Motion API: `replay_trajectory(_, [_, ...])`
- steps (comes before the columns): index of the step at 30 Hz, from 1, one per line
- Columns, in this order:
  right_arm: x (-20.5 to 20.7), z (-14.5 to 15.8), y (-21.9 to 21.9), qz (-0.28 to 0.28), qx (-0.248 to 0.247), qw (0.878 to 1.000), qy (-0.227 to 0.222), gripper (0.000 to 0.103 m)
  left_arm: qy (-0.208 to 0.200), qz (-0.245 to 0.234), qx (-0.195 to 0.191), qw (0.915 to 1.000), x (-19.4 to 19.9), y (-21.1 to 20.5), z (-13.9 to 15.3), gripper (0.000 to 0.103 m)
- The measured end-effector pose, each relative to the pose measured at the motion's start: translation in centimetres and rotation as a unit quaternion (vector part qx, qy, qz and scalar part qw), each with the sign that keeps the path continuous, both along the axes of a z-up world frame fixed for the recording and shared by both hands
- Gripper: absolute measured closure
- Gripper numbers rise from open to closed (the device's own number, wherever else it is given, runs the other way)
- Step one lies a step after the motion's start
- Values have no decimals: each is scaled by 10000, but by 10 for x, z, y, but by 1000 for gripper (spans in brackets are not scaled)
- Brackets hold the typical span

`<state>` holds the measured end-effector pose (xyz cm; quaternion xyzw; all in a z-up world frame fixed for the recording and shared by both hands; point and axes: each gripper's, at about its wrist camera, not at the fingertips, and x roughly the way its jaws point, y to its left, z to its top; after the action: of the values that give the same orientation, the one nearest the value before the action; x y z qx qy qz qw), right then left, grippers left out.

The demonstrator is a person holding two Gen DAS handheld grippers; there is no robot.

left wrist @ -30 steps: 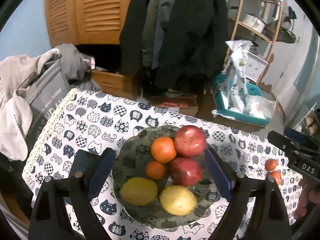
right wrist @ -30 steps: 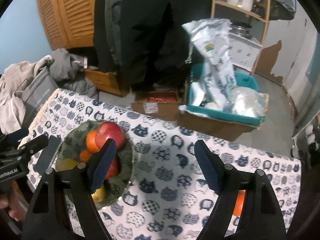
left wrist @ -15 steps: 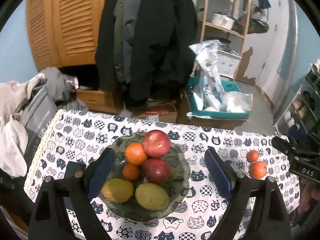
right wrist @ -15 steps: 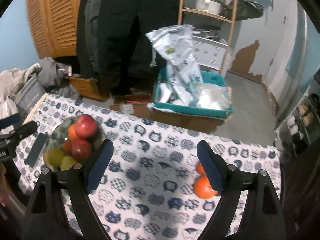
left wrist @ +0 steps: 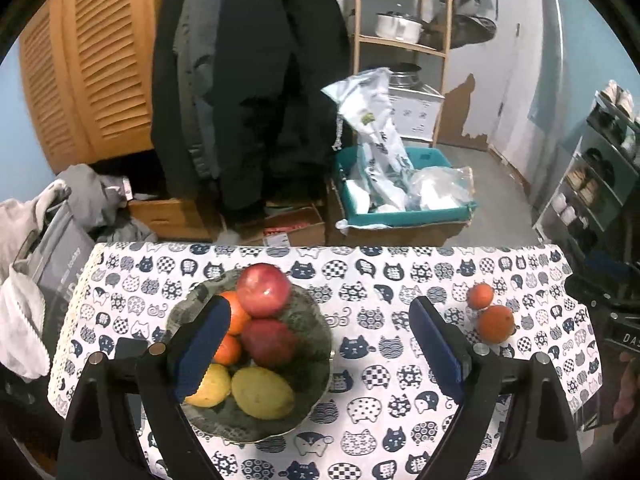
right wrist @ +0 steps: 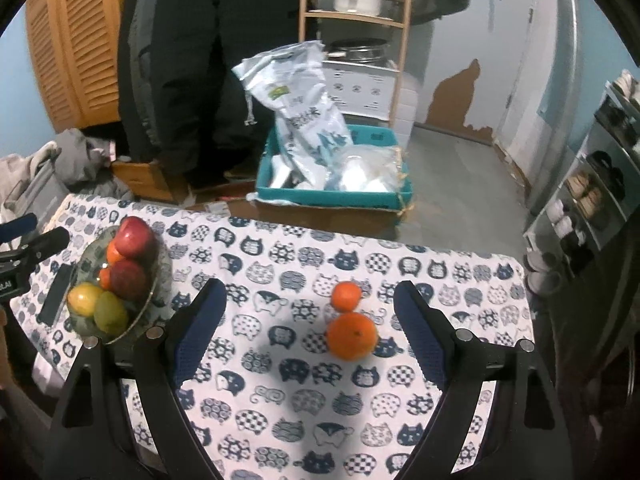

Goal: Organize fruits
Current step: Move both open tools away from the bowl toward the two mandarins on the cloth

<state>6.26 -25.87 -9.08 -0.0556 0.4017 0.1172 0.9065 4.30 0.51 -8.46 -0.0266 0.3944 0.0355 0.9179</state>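
Looking at the whole surface (right wrist: 460, 368) first: it's wearing a cat-print cloth, and the green bowl (left wrist: 316, 332) is sitting toward its left side, already piled with two red apples, a couple of oranges and two yellowish fruits. Two loose ones are still lying out on the cloth well to the right of it, the big orange (right wrist: 352, 336) and the small mandarin (right wrist: 346, 296), touching or nearly touching each other.

The right hand-held gripper (right wrist: 310, 332) is hanging above that pair with its jaws spread wide and nothing pinched; the big orange is showing between the pads but no pad is touching it. The left hand-held gripper (left wrist: 320, 348) is also standing spread and empty, hovering over the bowl's right edge.

So I'm guessing the step in hand is grabbing the big orange. If I were doing it, I'd be centring the pads on its widest part and coming down low, since round fruit is always squirting out of a high pinch. I'd also be keeping the far pad clear of the mandarin, because a nudge is probably sending it rolling toward the cloth's edge. Closing gently is enough here. The bowl is getting crowded, so I'd be aiming the drop at the free right side rather than the apple stack.
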Motion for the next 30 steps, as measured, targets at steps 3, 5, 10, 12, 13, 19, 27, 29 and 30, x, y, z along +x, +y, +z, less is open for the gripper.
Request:
replay_trajectory(3, [-2, -1, -14, -102, 38, 9999, -16, 18, 21, -111, 9, 9999, 4, -13, 0, 11])
replay_trajectory(5, [-1, -2, -24, -190, 54, 9998, -5, 18, 44, -196, 30, 9998, 7, -22, -2, 11])
replay_trajectory(10, [2, -10, -43, -369, 108, 9992, 68, 17, 115, -360, 72, 9993, 16, -43, -7, 11])
replay_trajectory(12, [4, -17, -50, -450, 112, 9988, 136, 18, 153, -403, 134, 9990, 21, -51, -11, 11])
replay_trajectory(13, [5, -20, -52, -477, 140, 9986, 170, 17, 162, -434, 133, 9988, 23, -55, -13, 11])
replay_trajectory(19, [17, -45, -64, -610, 96, 9972, 424, 18, 395, -584, 337, 9969, 39, -75, -36, 11])
replay_trajectory(27, [48, -109, -59, -576, 72, 9919, 1133, 18, 732, -671, 500, 9938, 66, -95, -75, 11])
replay_trajectory(29, [55, -123, -58, -579, 108, 9900, 1285, 17, 824, -661, 525, 9930, 72, -97, -86, 11])
replay_trajectory(30, [59, -131, -57, -591, 141, 9888, 1361, 17, 878, -647, 532, 9926, 75, -97, -91, 11])
